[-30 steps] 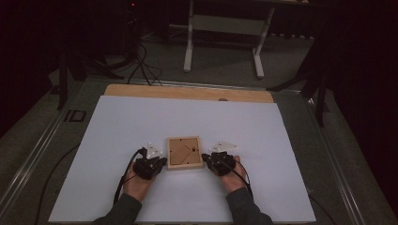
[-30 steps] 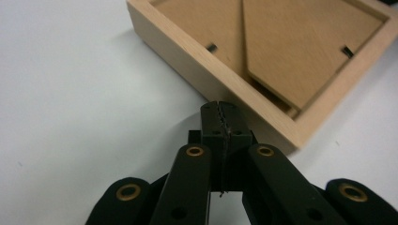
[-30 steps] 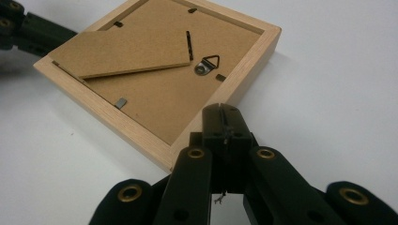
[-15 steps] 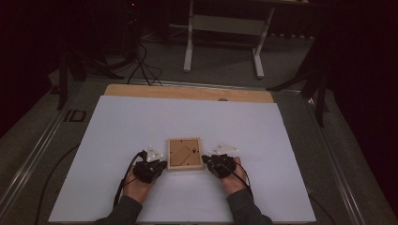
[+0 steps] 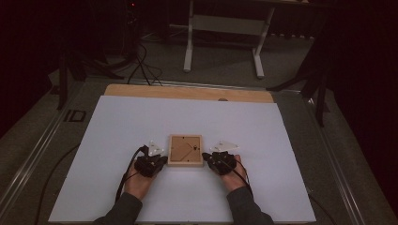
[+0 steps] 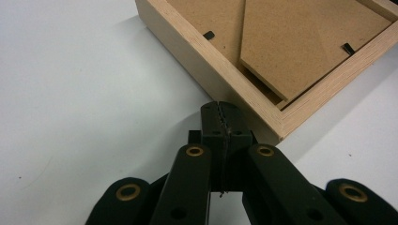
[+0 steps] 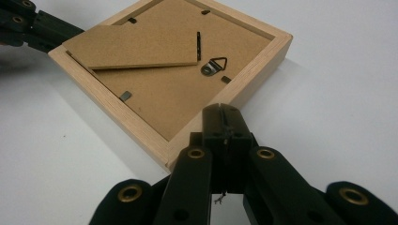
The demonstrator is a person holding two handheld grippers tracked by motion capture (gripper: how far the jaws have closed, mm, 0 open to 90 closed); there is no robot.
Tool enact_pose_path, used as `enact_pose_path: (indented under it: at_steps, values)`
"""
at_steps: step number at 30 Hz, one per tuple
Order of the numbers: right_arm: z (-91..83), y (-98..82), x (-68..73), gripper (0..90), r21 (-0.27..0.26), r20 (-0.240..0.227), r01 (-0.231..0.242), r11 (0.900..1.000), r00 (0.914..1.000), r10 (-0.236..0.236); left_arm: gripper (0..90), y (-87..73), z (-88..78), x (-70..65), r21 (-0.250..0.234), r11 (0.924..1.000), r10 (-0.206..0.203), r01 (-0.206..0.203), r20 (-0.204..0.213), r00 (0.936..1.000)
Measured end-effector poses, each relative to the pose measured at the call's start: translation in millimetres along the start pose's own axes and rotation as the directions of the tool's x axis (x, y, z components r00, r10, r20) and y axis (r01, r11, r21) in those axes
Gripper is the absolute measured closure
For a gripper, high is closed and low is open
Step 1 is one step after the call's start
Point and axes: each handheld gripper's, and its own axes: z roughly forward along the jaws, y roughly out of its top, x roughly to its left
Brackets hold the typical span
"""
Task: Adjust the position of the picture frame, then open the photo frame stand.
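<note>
Tongs on both sides are pressed together, empty: left tongs (image 5: 162, 161) and right tongs (image 5: 205, 156) touch the near corners of the frame (image 5: 186, 150), face-down mid-surface (image 5: 117, 122). Judgement: spread 1 pair before gripping; steady the frame with the other.

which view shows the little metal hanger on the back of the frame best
The right gripper view: the triangular hanger is sharp on the frame backing. In the high view it's a tiny dark speck; the left gripper view shows just the frame's corner and stand.
</note>
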Motion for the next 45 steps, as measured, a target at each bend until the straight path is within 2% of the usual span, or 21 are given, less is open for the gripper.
enact_pose_path:
  at_steps: [6, 18, 28, 39, 42, 43, 45]
  values:
    - [2.5, 1.4, -1.5, 89.9, -0.005, 0.001, 0.001, 1.000, 1.0000, -0.001, 89.9, 1.3, 1.5, 2.4, -0.001, 1.0000, -0.009, 0.009, -0.001, 1.0000]
    - [7.3, 3.8, -7.2, 89.9, -0.018, 0.003, -0.026, 1.000, 0.9997, 0.026, 90.0, 5.0, 6.3, 6.8, -0.009, 0.9990, -0.043, 0.043, 0.004, 0.9991]
    - [7.6, 3.5, -8.9, 89.8, -0.022, 0.005, -0.038, 0.999, 0.9993, 0.038, 90.0, 5.1, 7.3, 6.8, -0.015, 0.9985, -0.052, 0.052, 0.006, 0.9986]
    - [7.7, 3.1, -9.0, 89.8, -0.025, 0.011, -0.030, 0.999, 0.9995, 0.031, 89.2, 4.7, 7.6, 8.3, -0.021, 0.9984, -0.052, 0.053, 0.011, 0.9986]
    - [7.4, 3.2, -9.1, 89.7, -0.028, 0.008, -0.030, 0.999, 0.9995, 0.031, 82.5, 4.5, 6.7, 9.3, -0.027, 0.9979, -0.059, 0.059, 0.001, 0.9983]
    - [4.8, 4.7, -6.5, 89.7, -0.048, 0.025, -0.015, 0.999, 0.9996, 0.016, 81.6, 4.5, 5.0, 10.5, -0.033, 0.9979, -0.056, 0.056, 0.004, 0.9984]
    - [1.8, 5.9, -4.5, 89.7, -0.065, 0.030, -0.003, 0.998, 0.9995, 0.005, 79.9, 4.6, 3.6, 10.6, -0.039, 0.9978, -0.053, 0.053, -0.001, 0.9986]
